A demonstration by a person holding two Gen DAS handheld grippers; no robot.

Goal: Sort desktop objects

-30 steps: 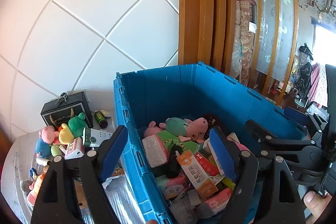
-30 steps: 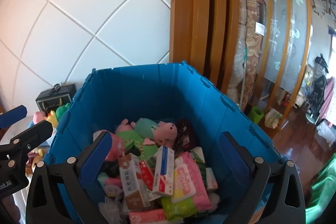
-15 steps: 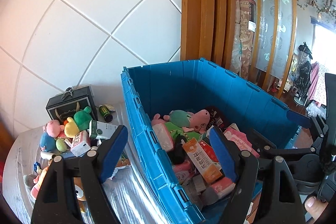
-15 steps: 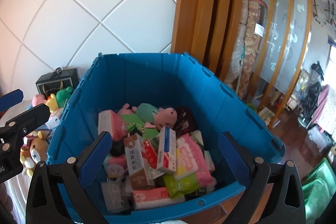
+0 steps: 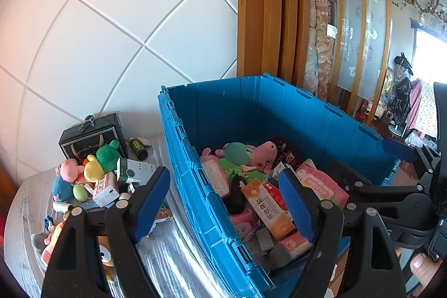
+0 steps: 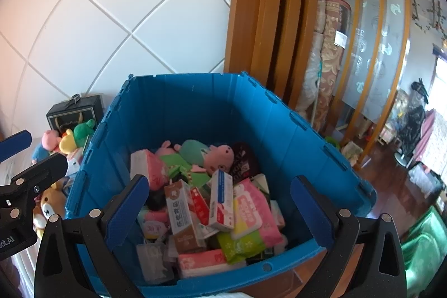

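Both tools [image 5: 223,203] [image 6: 220,208] drew back; blue bin [image 6: 195,113] seemingly unmoved

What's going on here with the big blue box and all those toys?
A person holds a two-finger tool in each hand, tidying a table. The left tool and the right tool are both open and empty, poised over a blue plastic crate already piled with tissue packs, small cartons and a pink pig plush. More plush toys and a black gift box wait on the table beside the crate.
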